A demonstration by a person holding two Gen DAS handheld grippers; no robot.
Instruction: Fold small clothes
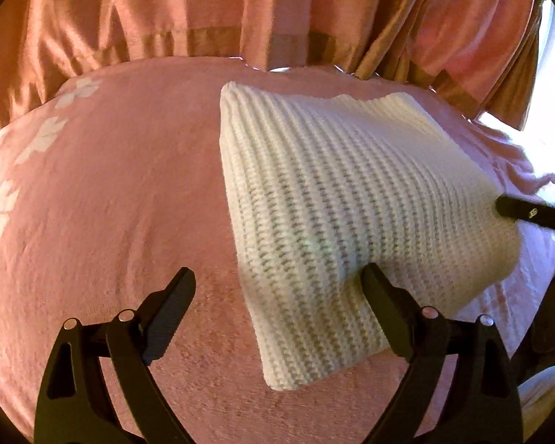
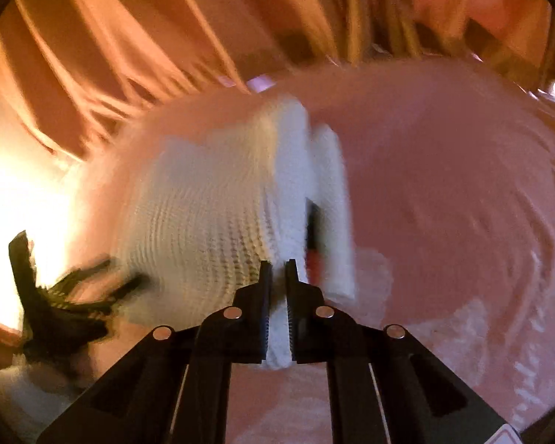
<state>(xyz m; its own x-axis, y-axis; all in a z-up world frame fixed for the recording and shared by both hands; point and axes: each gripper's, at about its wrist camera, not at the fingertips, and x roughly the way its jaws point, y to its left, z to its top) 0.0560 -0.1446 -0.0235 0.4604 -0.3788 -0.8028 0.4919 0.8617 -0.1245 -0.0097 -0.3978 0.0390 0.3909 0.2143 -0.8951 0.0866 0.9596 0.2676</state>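
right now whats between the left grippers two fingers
In the left wrist view, the left gripper is open over the white knit garment and pink bedspread.

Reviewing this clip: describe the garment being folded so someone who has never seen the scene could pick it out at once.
Start from the pink bedspread that fills the view below the orange curtains. On its right half lies the white knit garment, one edge pinched in the right gripper while the left gripper is open at its near edge. Its chunky ribbed rows make it the only thick, textured white piece there.

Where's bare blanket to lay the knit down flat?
Widest free patch: pink blanket left of the white knit, bordered by the flower print and curtain. Crowded to the right: right claw pinches the knit there; open left claw straddles its near edge.
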